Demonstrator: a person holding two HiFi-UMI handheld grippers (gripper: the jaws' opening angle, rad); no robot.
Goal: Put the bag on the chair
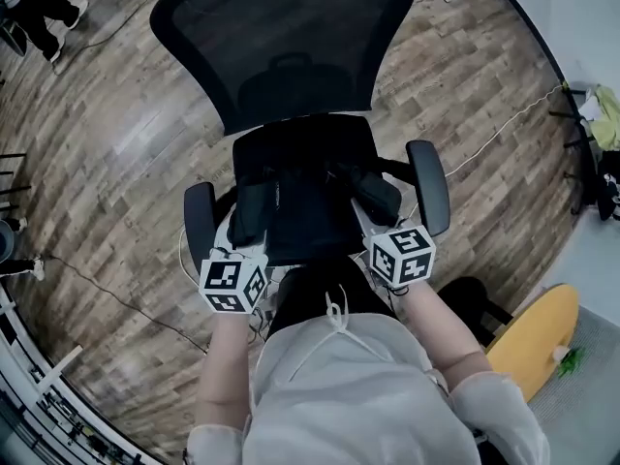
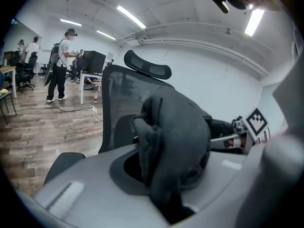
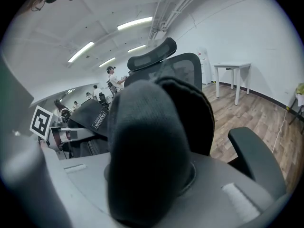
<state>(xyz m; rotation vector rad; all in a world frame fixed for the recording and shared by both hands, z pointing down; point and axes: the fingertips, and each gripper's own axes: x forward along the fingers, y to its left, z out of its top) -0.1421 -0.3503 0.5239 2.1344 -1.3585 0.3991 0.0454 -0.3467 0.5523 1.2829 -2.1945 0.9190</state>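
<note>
A black bag (image 1: 305,201) hangs over the seat of a black mesh-backed office chair (image 1: 291,42), between its two armrests. My left gripper (image 1: 250,223) is shut on a bunched dark grey strap (image 2: 173,141) at the bag's left side. On the right, a thick black padded strap (image 3: 147,146) fills the shut jaws of my right gripper (image 1: 373,201). The bag's body with a small white label (image 3: 90,115) shows in the right gripper view. Whether the bag rests on the seat I cannot tell.
The chair's armrests (image 1: 431,184) (image 1: 199,219) flank the bag. A yellow board (image 1: 538,337) lies by my right side. Cables (image 1: 107,289) run over the wood floor. People stand far off by desks (image 2: 59,65). A white table (image 3: 232,72) stands by the wall.
</note>
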